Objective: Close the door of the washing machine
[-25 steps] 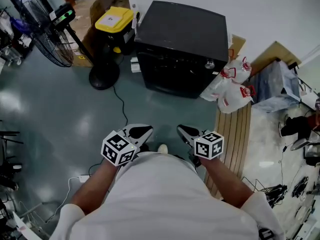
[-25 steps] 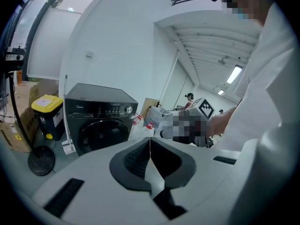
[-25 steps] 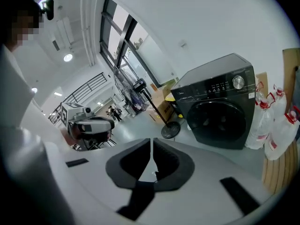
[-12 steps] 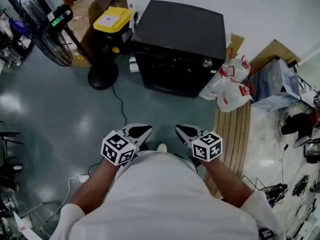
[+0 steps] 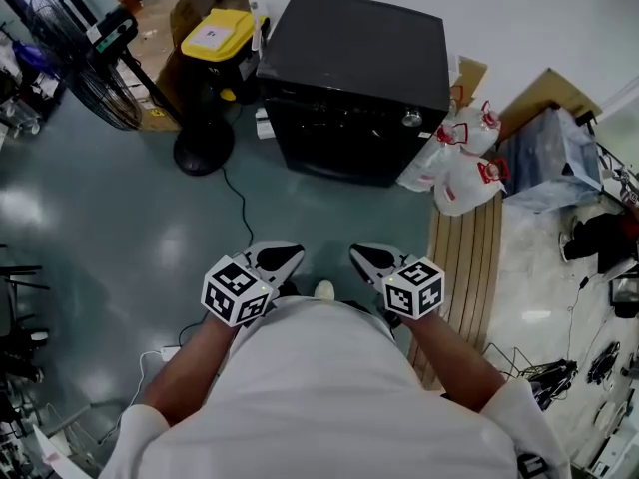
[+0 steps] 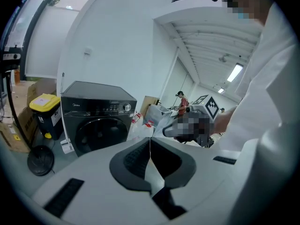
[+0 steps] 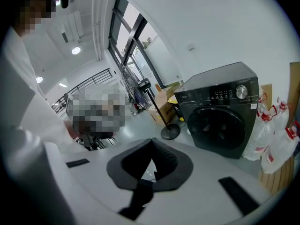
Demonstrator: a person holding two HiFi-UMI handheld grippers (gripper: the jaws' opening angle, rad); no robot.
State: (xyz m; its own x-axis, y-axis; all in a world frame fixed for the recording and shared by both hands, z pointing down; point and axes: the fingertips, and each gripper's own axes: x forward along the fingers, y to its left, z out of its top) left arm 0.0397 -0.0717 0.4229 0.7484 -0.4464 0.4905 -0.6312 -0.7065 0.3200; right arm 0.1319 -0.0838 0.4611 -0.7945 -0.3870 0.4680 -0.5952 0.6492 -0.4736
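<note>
Black, box-shaped front-loading washing machine [image 5: 354, 78] on the grey floor [image 5: 150, 228]. Its round dark door [image 7: 224, 128] appears already flush with the front. Left gripper [image 5: 275, 259]: jaws together, empty. Right gripper [image 5: 371, 260]: jaws have just been closing on nothing. Both are held close to the person, well apart from the machine, probably because no push remains.

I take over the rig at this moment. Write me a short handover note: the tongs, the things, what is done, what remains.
Left tongs: shut, empty.
Right tongs: just closed, nothing between them.
Both are held close to the person, well back from the washing machine.
Its round door looks already shut, flush with the front.
Left to do: nothing obvious; perhaps step closer and confirm the latch.
</note>
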